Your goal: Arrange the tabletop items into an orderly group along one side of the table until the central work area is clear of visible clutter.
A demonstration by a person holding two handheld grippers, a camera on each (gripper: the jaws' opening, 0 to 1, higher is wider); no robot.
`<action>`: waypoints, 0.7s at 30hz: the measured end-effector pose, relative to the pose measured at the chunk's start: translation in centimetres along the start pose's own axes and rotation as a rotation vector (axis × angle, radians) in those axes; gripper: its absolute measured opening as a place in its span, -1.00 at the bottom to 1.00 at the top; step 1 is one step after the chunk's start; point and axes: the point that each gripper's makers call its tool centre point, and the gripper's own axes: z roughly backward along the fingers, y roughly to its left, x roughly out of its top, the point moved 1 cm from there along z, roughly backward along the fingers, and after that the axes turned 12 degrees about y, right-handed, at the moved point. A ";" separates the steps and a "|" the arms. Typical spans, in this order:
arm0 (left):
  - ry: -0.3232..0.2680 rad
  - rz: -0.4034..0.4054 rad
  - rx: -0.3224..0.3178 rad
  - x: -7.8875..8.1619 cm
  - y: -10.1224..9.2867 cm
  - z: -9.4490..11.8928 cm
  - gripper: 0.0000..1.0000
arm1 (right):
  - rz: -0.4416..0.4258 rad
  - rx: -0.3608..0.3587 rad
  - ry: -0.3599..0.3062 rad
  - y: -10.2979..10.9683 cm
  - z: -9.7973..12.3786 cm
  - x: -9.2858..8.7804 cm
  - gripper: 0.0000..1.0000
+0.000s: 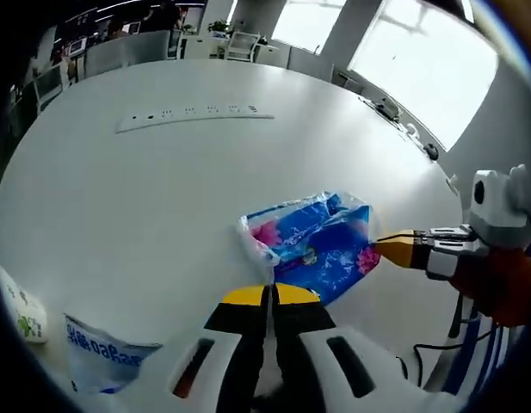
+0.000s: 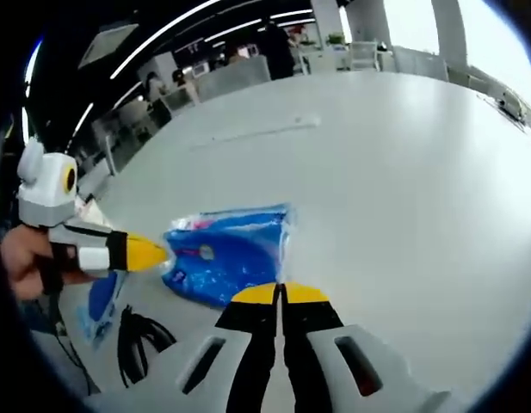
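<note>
Blue plastic pack (image 1: pixel 321 245) lies on white tabletop (image 1: pixel 145 198). Print too blurry to read. Left gripper (image 1: pixel 270 295) closed, empty, just beside pack. Right gripper (image 2: pixel 280 294) closed, empty, near pack.

Left gripper view: you look down from close above the blue packet (image 1: pixel 321 245), facing across the white table (image 1: pixel 145 198) toward the windows. Right gripper view: you face the same packet (image 2: pixel 226 249) from its opposite side, equally near, apparently lower. Shared: packet, surrounding tabletop.
</note>
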 end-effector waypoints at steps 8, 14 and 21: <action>0.029 0.007 0.000 -1.1 0.7 0.5 -0.87 | 0.004 -0.011 0.016 0.1 -0.1 -0.7 -0.89; 0.024 -0.001 0.011 -1.7 1.4 2.1 -0.81 | 0.016 -0.014 0.019 0.6 0.3 -0.8 -0.85; -0.007 0.017 0.027 -2.5 2.5 4.3 -0.83 | 0.048 -0.011 0.016 1.9 0.8 -0.6 -0.86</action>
